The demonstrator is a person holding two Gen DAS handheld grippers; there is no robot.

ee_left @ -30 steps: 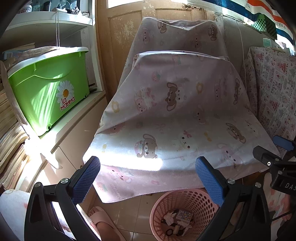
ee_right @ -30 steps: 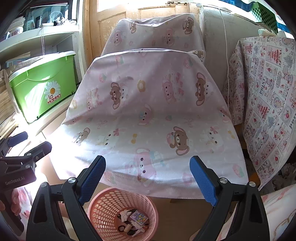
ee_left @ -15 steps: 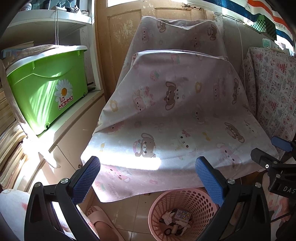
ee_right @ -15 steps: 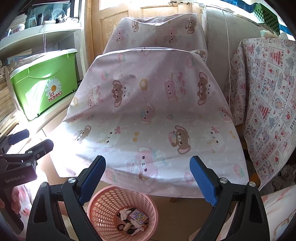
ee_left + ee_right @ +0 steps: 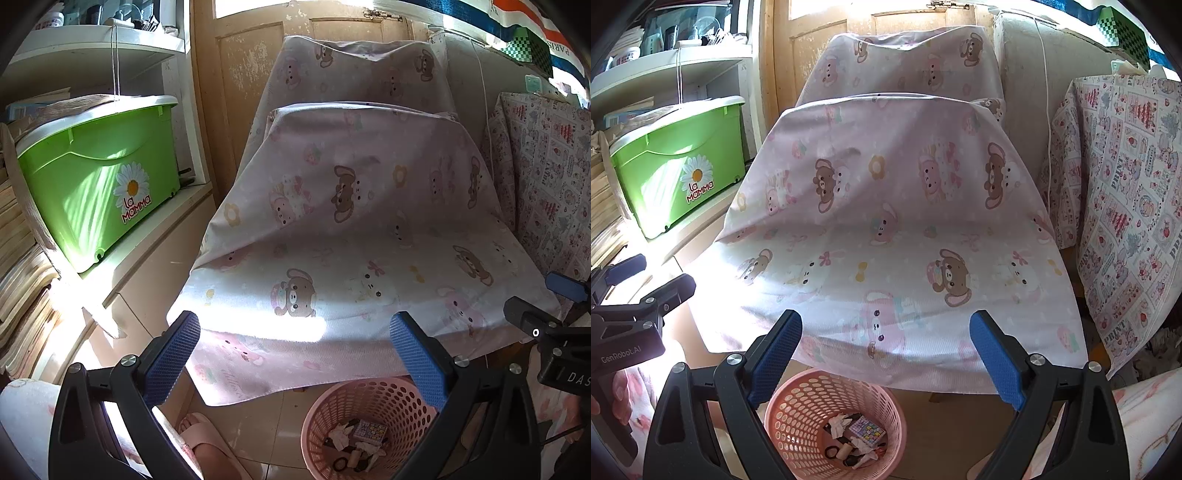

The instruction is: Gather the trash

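Observation:
A pink mesh basket (image 5: 369,402) (image 5: 809,398) stands on the floor under the front edge of a table covered with a pink bear-print cloth (image 5: 362,229) (image 5: 894,221). Inside lies trash (image 5: 354,446) (image 5: 855,439): crumpled white scraps and a small colourful box. My left gripper (image 5: 293,356) is open and empty, above and left of the basket. My right gripper (image 5: 884,352) is also open and empty, above the basket. Each gripper shows at the edge of the other's view.
A green storage bin (image 5: 99,177) (image 5: 679,166) sits on a white shelf at left, beside stacked papers. A second patterned cloth (image 5: 1130,206) hangs at right. A person's foot in a pink slipper (image 5: 207,439) rests on the tiled floor near the basket.
Both views have shifted slightly; the basket sits a little further left in the left wrist view. Both grippers stay open and empty.

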